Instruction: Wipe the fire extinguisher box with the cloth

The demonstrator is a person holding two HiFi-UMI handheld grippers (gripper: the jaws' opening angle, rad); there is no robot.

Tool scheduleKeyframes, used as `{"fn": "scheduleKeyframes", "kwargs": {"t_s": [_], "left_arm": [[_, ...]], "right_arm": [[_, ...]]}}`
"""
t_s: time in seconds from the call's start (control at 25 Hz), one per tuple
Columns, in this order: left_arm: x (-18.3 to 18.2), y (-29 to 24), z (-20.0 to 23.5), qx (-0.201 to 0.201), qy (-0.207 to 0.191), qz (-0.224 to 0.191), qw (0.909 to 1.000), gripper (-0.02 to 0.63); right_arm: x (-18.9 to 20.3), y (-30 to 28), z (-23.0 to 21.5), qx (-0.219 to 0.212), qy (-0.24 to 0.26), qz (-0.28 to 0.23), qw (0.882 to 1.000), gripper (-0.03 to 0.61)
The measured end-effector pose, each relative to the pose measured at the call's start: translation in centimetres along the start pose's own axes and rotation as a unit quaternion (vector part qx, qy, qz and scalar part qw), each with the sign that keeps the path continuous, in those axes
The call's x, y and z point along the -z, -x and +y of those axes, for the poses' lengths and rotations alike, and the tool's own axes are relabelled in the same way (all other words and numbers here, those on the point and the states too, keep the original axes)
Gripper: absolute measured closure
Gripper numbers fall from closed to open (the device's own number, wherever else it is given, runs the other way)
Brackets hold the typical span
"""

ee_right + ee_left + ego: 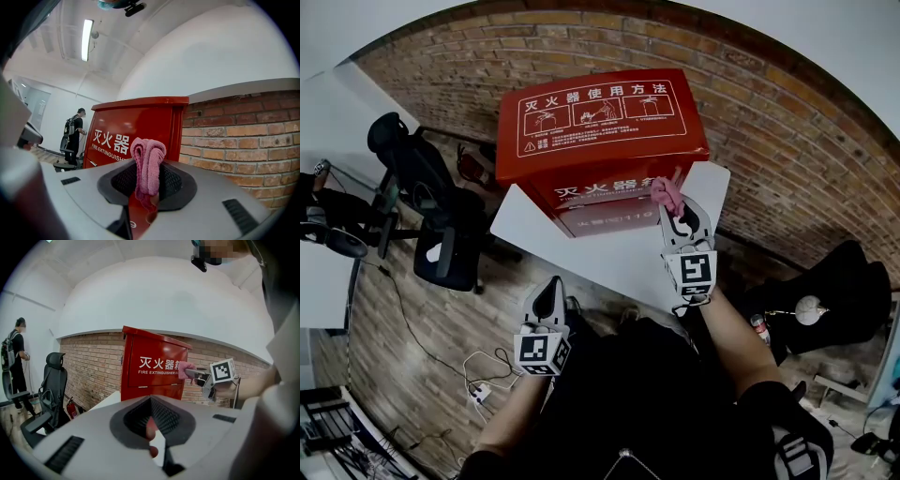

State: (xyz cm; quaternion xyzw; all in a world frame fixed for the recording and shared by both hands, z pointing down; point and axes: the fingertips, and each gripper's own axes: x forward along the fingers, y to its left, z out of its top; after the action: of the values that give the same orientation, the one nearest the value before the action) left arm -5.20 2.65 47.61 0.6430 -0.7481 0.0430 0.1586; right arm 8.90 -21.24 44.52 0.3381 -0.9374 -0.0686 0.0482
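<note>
Pink cloth (667,195), bunched into folds, is clamped between the jaws of the right gripper (677,217). It touches the right end of the front face of the red fire extinguisher box (600,122), just above the middle of the head view. In the right gripper view the cloth (147,161) stands upright between the jaws, its looped top rising above them. The box (122,126) fills the frame behind it, at centre and left, with white characters and the words "FIRE EXTINGUISHER" on its face.

The box stands on a white table (609,262) against a brick wall (769,122). Its top carries a white-printed instruction panel.

The left gripper (549,291) hangs in the lower left-centre of the head view, off the table's near edge and well apart from the box. In its own view the left gripper (152,427) has its jaws drawn together with nothing between them. Beyond them the box (150,366) stands at the centre of the frame, and the right gripper (199,376) holds the cloth (186,370) to its right edge.

A black office chair (441,216) stands at the left of the head view. A person with a backpack (16,357) stands at the far left of the left gripper view, and a small fire extinguisher (71,407) sits on the floor by the wall.
</note>
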Motion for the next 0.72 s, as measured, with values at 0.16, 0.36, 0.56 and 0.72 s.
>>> {"fn": "scheduleKeyframes", "kwargs": {"t_s": [0.16, 0.36, 0.56, 0.72], "left_arm": [[0.4, 0.6, 0.0, -0.004, 0.0, 0.004, 1.0, 0.586], [0.7, 1.2, -0.1, -0.006, 0.0, 0.01, 0.9999, 0.586], [0.9, 1.6, -0.1, -0.009, -0.002, 0.013, 0.9999, 0.586], [1.2, 1.8, 0.1, -0.012, -0.002, 0.016, 0.9998, 0.586]], "right_arm": [[0.4, 0.5, -1.4, 0.013, 0.004, -0.001, 1.0, 0.472], [0.8, 1.1, -3.0, 0.03, 0.011, 0.004, 0.999, 0.472], [0.8, 1.3, -4.4, 0.049, 0.015, 0.002, 0.999, 0.472], [1.1, 1.2, -4.4, 0.052, 0.027, 0.003, 0.998, 0.472]]}}
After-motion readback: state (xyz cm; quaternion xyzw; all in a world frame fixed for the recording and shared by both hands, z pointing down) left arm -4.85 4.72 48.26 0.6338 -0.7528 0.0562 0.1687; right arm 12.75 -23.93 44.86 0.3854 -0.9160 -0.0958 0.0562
